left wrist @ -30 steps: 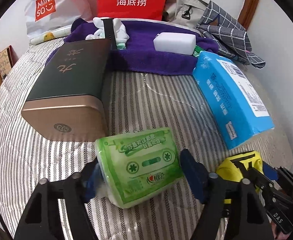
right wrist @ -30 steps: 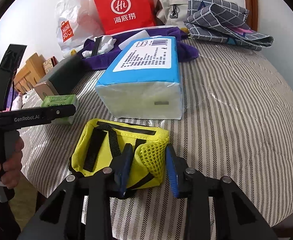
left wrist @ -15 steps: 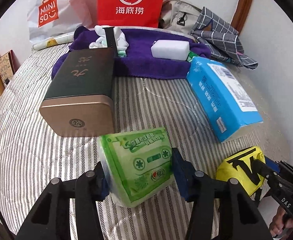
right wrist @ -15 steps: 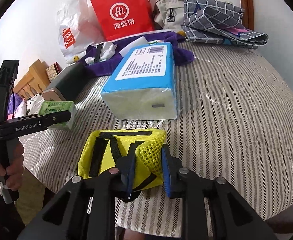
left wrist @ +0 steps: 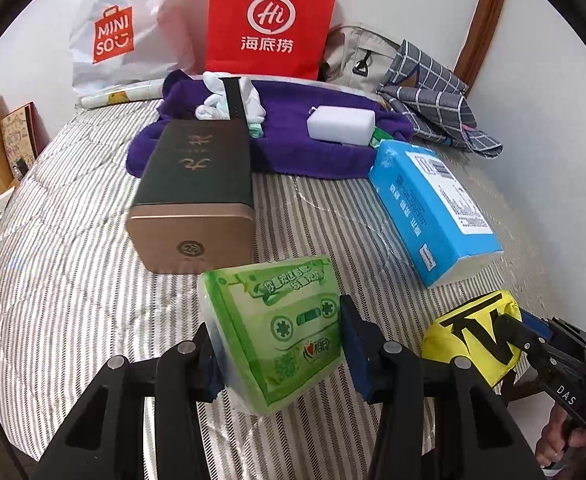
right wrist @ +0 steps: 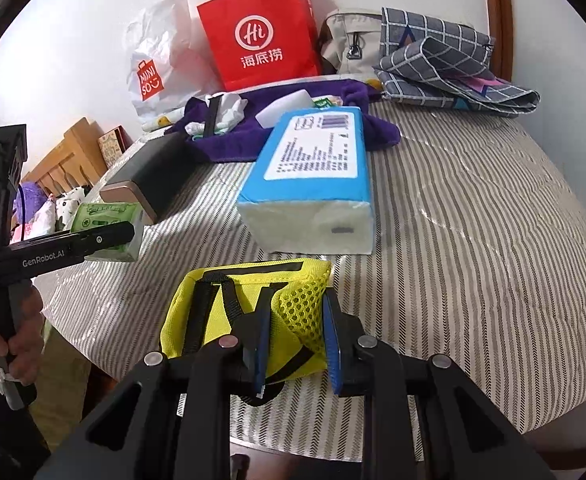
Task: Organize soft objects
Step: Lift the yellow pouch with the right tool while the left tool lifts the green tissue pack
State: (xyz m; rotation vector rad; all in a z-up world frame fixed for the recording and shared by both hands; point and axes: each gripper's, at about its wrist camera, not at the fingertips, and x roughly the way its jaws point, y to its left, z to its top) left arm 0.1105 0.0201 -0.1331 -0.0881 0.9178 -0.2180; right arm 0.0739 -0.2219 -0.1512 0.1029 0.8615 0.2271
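Observation:
My left gripper (left wrist: 279,344) has a green tissue pack (left wrist: 289,320) between its blue pads, tilted and lifted off the striped quilt (left wrist: 73,280); its jaws are closing on the pack. In the right wrist view the same pack (right wrist: 101,212) shows at the left in that gripper (right wrist: 109,240). My right gripper (right wrist: 297,320) is shut on the mesh corner of a yellow pouch (right wrist: 229,296) with black straps, near the bed's front edge. That pouch (left wrist: 469,332) hangs raised at the lower right of the left wrist view.
A blue tissue pack (right wrist: 313,168) lies just beyond the pouch. A dark box with a gold end (left wrist: 197,184) lies left of it. Behind are a purple towel (left wrist: 293,152) with a white pack (left wrist: 341,124), a red bag (left wrist: 269,20), a white bag (left wrist: 113,36) and plaid cloth (right wrist: 445,72).
The left jaws came together on the green pack and raised it off the quilt. The right jaws narrowed on the yellow pouch's mesh corner, and the pouch came up a little.

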